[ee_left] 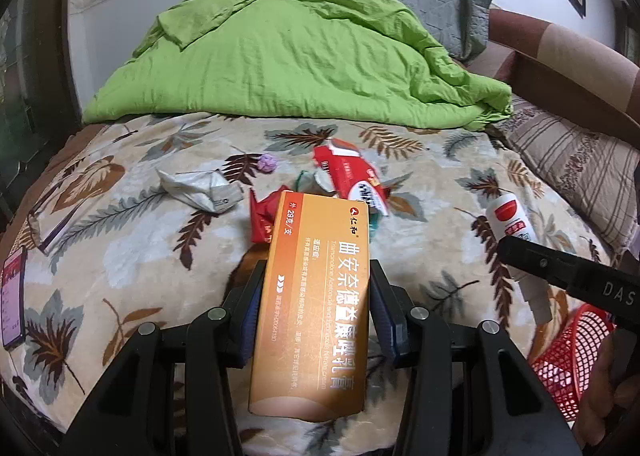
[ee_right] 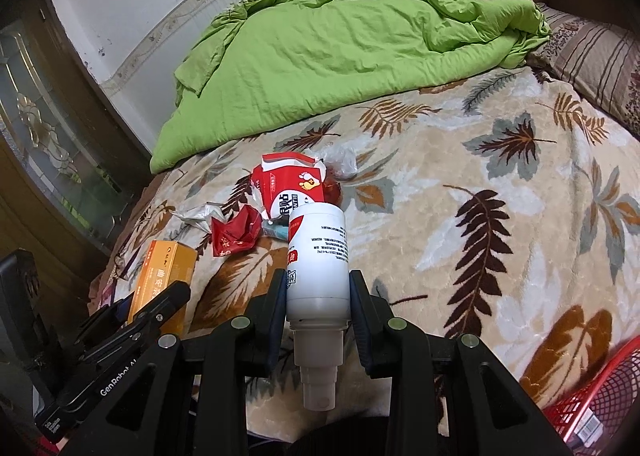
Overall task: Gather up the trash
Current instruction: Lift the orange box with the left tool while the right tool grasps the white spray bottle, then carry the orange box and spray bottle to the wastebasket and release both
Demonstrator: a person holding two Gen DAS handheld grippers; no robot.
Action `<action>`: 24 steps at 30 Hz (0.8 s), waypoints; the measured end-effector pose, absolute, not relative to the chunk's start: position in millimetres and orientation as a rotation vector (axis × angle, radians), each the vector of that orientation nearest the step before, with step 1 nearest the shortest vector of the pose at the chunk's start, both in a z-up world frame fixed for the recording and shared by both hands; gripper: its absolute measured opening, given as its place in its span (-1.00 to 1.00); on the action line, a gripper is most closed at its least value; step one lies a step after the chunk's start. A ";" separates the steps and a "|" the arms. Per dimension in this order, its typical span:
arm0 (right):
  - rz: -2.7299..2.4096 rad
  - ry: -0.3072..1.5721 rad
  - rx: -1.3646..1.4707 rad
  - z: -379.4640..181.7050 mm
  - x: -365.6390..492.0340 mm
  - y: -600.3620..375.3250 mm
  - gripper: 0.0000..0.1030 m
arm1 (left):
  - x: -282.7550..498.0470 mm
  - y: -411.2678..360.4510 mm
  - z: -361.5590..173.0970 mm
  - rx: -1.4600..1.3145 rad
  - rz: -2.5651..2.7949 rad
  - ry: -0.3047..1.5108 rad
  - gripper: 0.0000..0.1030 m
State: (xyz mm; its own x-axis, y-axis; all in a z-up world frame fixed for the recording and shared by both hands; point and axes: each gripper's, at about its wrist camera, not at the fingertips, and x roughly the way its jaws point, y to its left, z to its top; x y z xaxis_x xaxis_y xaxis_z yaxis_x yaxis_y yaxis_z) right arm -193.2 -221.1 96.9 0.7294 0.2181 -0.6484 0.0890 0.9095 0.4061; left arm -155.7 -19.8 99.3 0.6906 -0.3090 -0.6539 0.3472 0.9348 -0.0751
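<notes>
1. Covering nearly all I can see is the leaf-print blanket (ee_right: 500, 176), my landmark for everything below; its near edge is cut off behind both grippers.
2. At the blanket's far side a green quilt (ee_left: 280, 56) lies heaped, with a grey pillow (ee_left: 440, 4) partly hidden behind it.
3. Off the blanket's near right corner I see a red mesh basket (ee_right: 600, 400), only partly in frame in both views; its contents are hard to make out.
4. My left gripper (ee_left: 316, 296) is closed on an orange medicine box (ee_left: 316, 296), held above the blanket's near middle; the box blocks part of the litter behind it.
5. My right gripper (ee_right: 318, 292) is clamped on a white spray bottle (ee_right: 318, 256), nozzle pointing back at the camera, above the blanket's near side.
6. Mid-blanket lies a red-and-white packet (ee_right: 292, 184), blurred in the left view.
7. Left of it on the blanket sits a crumpled silver wrapper (ee_left: 200, 188).
8. Between them lies a crumpled red wrapper (ee_right: 234, 234).
9. A small purple lump (ee_left: 267, 163) lies beyond; I cannot tell what it is.
</notes>
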 end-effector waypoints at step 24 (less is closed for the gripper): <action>-0.205 0.708 0.607 107.7 -332.9 -348.0 -0.37 | -214.2 -142.1 123.0 0.172 -0.838 0.767 -0.11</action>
State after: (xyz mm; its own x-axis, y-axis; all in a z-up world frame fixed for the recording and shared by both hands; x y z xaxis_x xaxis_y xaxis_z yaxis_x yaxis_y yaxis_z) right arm -332.9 -348.0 107.7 0.7483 0.0239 -0.6629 0.3743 0.8099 0.4517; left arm -214.2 -142.1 123.0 0.4231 -0.6062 -0.6734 0.7244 0.6728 -0.1505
